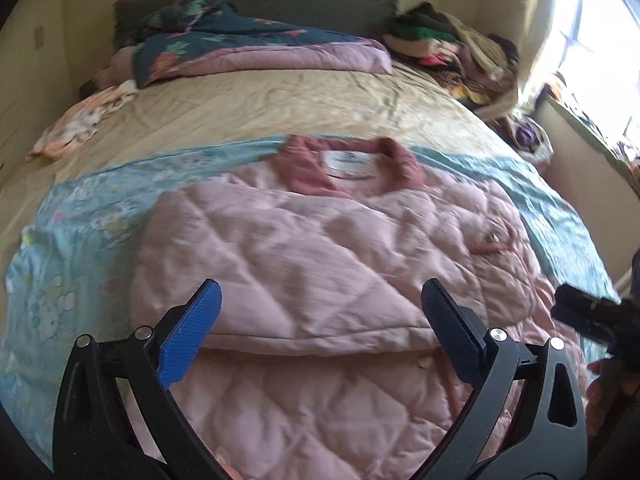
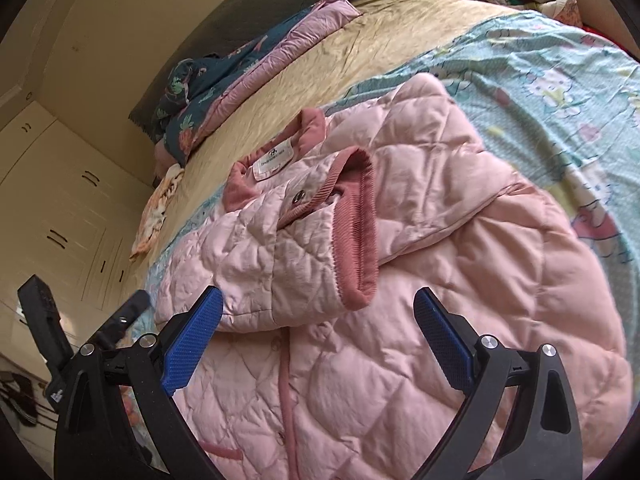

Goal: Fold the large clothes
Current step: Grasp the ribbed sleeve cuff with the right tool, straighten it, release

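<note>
Left tool (image 1: 320,320) spread wide, nothing gripped, hovering over the pink quilted jacket (image 1: 320,248). Right tool (image 2: 318,328) also wide open and empty, above the same jacket. Jacket lies on the light-blue cartoon-print sheet (image 2: 560,92) on the bed (image 1: 240,108), one sleeve (image 2: 288,248) folded across the front, dusty-rose cuff (image 2: 358,232) up, collar (image 1: 344,160) toward the headboard.

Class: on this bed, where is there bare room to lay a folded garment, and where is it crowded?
Free: the beige sheet between the quilts and the pink jacket. Crowded: the clothes pile near the window.
</note>
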